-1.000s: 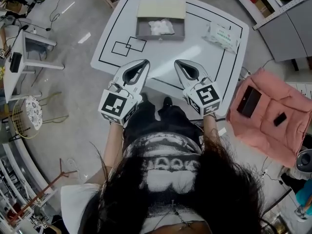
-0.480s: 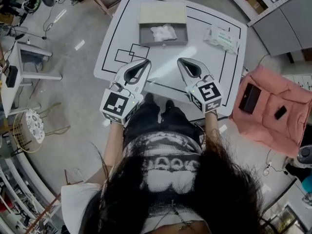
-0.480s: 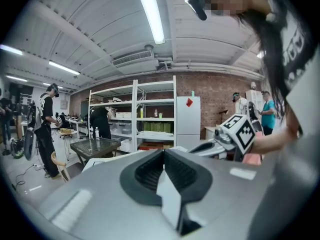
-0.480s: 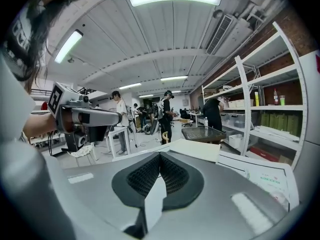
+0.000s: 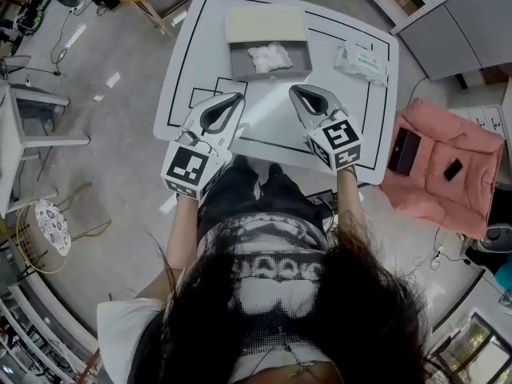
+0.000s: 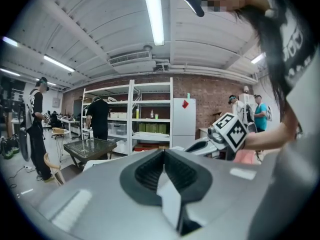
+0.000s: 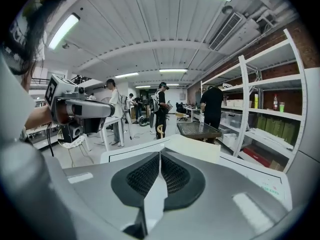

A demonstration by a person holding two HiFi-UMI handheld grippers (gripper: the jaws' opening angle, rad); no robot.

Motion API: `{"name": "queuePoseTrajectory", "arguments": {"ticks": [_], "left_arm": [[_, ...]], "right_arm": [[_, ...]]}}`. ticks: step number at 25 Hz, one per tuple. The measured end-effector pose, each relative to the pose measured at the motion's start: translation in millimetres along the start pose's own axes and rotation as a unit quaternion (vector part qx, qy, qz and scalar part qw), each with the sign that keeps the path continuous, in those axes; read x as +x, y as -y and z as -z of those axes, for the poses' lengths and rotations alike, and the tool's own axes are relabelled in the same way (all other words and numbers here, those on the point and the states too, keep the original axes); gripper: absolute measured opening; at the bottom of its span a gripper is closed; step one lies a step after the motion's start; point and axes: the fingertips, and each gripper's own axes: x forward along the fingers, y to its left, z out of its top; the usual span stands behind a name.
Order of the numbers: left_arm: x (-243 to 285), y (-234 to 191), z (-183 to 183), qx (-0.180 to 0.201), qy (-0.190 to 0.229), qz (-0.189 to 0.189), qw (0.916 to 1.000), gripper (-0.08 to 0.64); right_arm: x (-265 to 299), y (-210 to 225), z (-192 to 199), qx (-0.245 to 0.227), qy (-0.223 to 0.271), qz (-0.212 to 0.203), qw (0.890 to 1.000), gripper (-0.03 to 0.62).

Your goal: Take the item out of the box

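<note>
Seen from my head, the white crumpled item (image 5: 270, 57) in the grey open-topped box (image 5: 268, 74), at 12 o'clock on the white table (image 5: 212, 50), is too small for me to say what it is. The green print on the white plastic packet (image 5: 362, 61) at 2 o'clock is too small to read. Two flat black things (image 5: 402, 150) lie on the pink padded chair (image 5: 460, 202) at 3 o'clock; I can't tell what they are. In the left gripper view, my left gripper's (image 6: 162, 153) own grey body blocks the box from sight.
</note>
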Motion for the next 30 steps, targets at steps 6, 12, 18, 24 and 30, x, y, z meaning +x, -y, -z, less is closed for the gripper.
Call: {"name": "queuePoseTrajectory", "arguments": {"ticks": [6,12,18,24,30], "left_arm": [[-5,-19,6,0.009,0.001,0.019,0.9998,0.0],[-17,-35,11,0.019,-0.001,0.03,0.9994,0.0],[-29,-58,20,0.018,-0.005,0.025,0.9995,0.0],[-40,-74,29,0.017,-0.015,0.02,0.9995,0.0],[-48,-82,35,0.014,-0.023,0.015,0.9995,0.0]], "right_arm": [[35,3,-4,-0.023,-0.029,0.0,0.999,0.028],[72,13,6,-0.045,-0.075,-0.01,0.996,0.06],[111,31,26,-0.065,-0.135,-0.017,0.988,0.077],[147,49,57,-0.067,-0.207,-0.041,0.975,0.103],[173,65,80,-0.081,-0.273,-0.052,0.957,0.12]]}}
